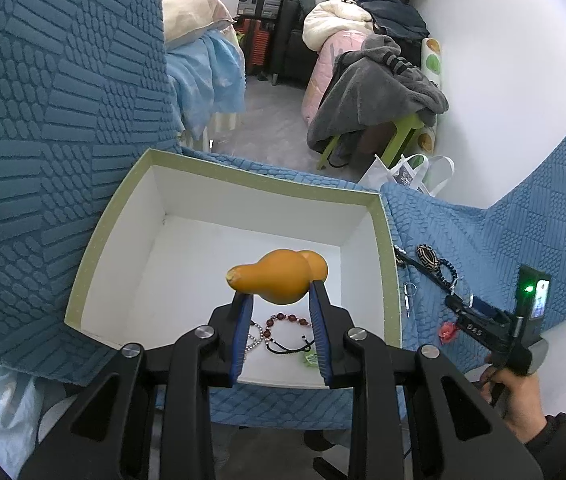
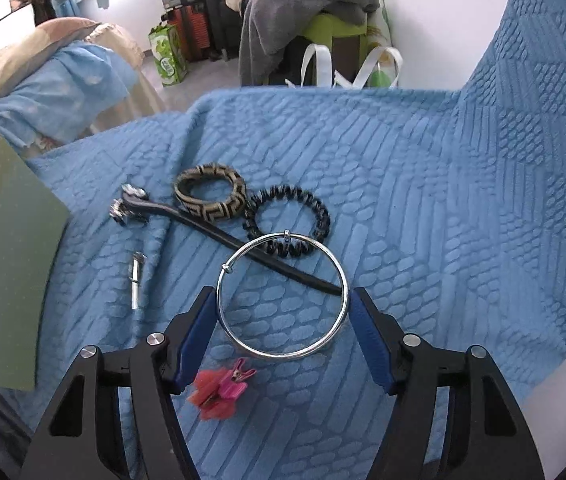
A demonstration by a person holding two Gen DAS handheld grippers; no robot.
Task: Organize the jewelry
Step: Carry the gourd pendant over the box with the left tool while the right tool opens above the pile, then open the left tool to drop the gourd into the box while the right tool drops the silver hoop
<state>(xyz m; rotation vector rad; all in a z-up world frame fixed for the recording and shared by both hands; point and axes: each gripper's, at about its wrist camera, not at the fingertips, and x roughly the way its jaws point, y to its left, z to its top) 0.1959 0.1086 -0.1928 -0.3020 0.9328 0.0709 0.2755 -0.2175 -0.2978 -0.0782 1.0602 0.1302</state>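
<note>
1. Gourd charm [image 1: 279,276] pinched in left gripper [image 1: 281,300], held over white box [image 1: 387,240] for dropping beside beaded bracelet [image 1: 287,320].
2. Right gripper [image 2: 283,312] spread wide, empty, straddling silver bangle [image 2: 339,316] on blue cover [image 2: 443,200], seemingly ready to grasp.

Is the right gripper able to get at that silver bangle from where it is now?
Probably yes. The right gripper is open with its fingers on either side of the silver bangle, which lies flat on the blue cover; nothing blocks it, though it overlaps the black stick.
</note>
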